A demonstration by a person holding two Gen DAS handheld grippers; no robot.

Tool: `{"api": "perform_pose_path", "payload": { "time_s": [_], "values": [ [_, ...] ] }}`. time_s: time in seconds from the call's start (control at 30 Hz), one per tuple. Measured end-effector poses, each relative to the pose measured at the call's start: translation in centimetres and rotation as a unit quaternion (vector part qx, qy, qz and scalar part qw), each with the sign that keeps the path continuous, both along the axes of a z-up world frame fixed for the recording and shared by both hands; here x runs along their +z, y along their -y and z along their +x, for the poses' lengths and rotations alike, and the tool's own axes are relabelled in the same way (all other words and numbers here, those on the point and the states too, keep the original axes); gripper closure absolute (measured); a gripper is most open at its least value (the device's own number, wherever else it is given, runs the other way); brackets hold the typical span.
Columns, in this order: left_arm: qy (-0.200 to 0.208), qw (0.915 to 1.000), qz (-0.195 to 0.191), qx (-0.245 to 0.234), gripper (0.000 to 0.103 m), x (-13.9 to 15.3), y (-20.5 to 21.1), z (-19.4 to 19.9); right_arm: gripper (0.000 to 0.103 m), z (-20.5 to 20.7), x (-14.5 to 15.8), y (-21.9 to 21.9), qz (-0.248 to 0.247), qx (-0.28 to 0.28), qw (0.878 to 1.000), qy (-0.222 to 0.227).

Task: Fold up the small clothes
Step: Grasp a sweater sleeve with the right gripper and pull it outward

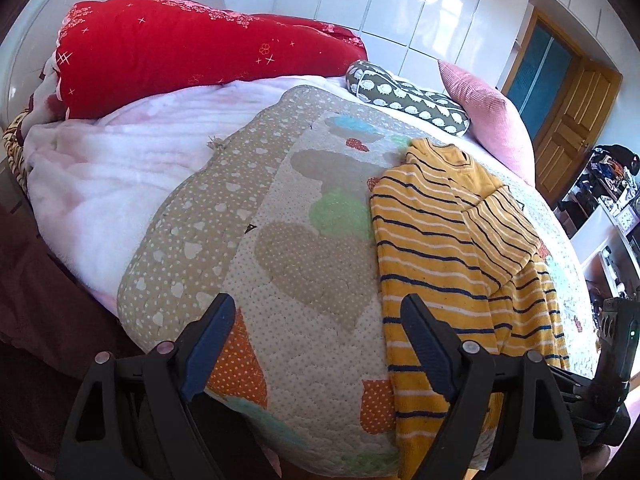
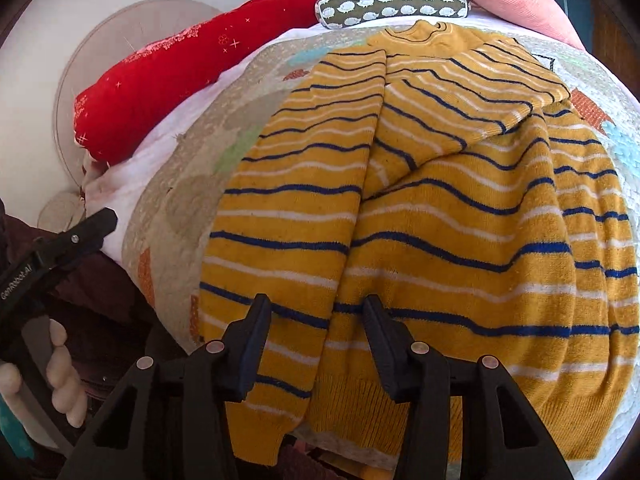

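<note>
A mustard sweater (image 1: 440,240) with blue and white stripes lies flat on a patchwork quilt (image 1: 300,260), neck toward the far side. In the right wrist view the sweater (image 2: 460,220) has both sleeves folded in over its body. My right gripper (image 2: 316,308) hovers over the hem end, where the folded left side's edge runs. Its jaws are partly apart, and the cloth looks flat below them rather than pinched. My left gripper (image 1: 318,308) stands wide open over bare quilt, left of the sweater, holding nothing. A person's hand (image 2: 60,384) grips its handle.
Along the bed's far side lie a rolled red duvet (image 1: 180,56), a hedgehog-print cushion (image 1: 408,100) and a pink pillow (image 1: 488,112). A fluffy pink blanket (image 1: 100,180) spreads to the left. A wooden door (image 1: 572,120) and cluttered shelves (image 1: 608,184) are beyond the bed's right edge.
</note>
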State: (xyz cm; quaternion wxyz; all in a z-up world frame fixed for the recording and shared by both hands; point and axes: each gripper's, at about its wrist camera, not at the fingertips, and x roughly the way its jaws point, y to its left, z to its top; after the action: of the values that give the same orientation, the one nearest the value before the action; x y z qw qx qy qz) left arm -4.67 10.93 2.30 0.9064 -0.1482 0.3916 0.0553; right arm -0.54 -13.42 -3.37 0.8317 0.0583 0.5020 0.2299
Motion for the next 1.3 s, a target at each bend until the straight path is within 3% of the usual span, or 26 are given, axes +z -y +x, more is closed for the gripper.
{"api": "perform_pose_path", "payload": {
  "time_s": [0.03, 0.1, 0.17, 0.33, 0.5, 0.67, 0.9, 0.97, 1.07, 1.17, 1.3],
  "values": [
    [0.000, 1.0000, -0.004, 0.003, 0.019, -0.1, -0.4, 0.0, 0.056, 0.0, 0.0, -0.4, -0.012, 0.004, 1.000, 0.003],
    [0.001, 0.9999, -0.013, 0.010, 0.019, -0.3, -1.4, -0.1, 0.084, 0.0, 0.4, -1.2, -0.042, 0.011, 0.999, 0.008],
    [0.002, 0.9997, -0.019, 0.018, 0.019, -0.4, -2.4, -0.2, 0.094, -0.5, 1.2, -2.1, -0.076, 0.024, 0.997, 0.020],
    [0.010, 0.9988, -0.029, 0.039, 0.019, -0.7, -5.0, -0.9, 0.097, -1.5, 3.4, -3.5, -0.137, 0.041, 0.989, 0.039],
    [0.015, 0.9970, -0.040, 0.064, 0.019, -1.1, -7.5, -1.8, 0.100, -0.1, 6.4, -5.4, -0.069, 0.063, 0.995, 0.040],
    [0.028, 0.9947, -0.049, 0.086, 0.019, -0.7, -9.1, -3.1, 0.100, 4.7, 8.5, -11.5, 0.008, 0.114, 0.993, 0.040],
    [0.033, 0.9927, -0.022, 0.114, 0.019, 0.3, -10.4, -4.7, 0.098, 11.0, 7.3, -24.1, 0.098, 0.199, 0.975, -0.022],
    [0.026, 0.9926, -0.020, 0.117, 0.019, 0.2, -10.7, -4.8, 0.098, 11.5, 6.4, -26.4, 0.073, 0.210, 0.975, -0.024],
    [0.024, 0.9927, -0.015, 0.117, 0.019, 0.2, -10.8, -4.8, 0.089, 11.2, 6.2, -25.1, 0.048, 0.205, 0.978, -0.005],
    [0.021, 0.9935, -0.020, 0.110, 0.019, -0.1, -10.5, -4.2, 0.070, 10.6, 6.2, -19.5, 0.023, 0.170, 0.984, 0.037],
    [0.017, 0.9958, -0.027, 0.086, 0.019, -0.6, -8.8, -3.1, 0.069, 10.1, 5.1, -11.2, -0.069, 0.111, 0.989, 0.074]
  ]
}}
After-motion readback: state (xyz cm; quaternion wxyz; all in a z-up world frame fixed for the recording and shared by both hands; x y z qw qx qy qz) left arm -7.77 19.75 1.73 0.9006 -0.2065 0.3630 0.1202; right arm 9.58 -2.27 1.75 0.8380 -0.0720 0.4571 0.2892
